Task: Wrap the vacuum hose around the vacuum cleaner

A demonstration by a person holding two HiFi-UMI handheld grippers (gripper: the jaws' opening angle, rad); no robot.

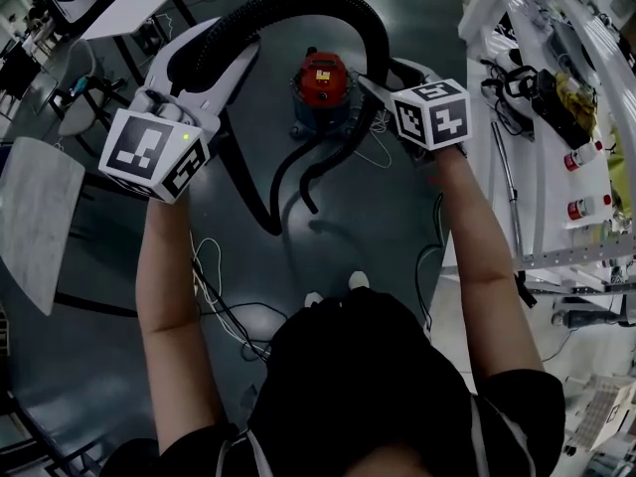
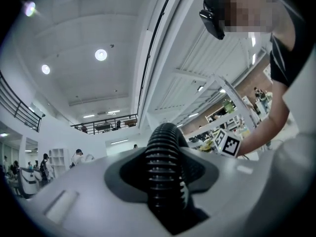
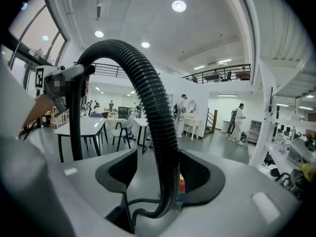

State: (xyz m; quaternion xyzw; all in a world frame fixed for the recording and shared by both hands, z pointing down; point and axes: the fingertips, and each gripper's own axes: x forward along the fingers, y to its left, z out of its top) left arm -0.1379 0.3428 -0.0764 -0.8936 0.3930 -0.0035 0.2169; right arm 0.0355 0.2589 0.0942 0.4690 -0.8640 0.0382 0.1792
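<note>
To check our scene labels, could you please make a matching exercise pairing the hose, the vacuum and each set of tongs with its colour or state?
1. hose
2. vacuum
3. left tongs
4. right tongs

a. red
b. shut on hose
c. black, arched
d. open round hose

Pairs: 1-c, 2-a, 3-b, 4-d

I'm seeing the hose (image 1: 298, 1) as ribbed matt black plastic, the vacuum cleaner (image 1: 323, 76) red glossy plastic, the floor (image 1: 397, 227) smooth and shiny.
</note>
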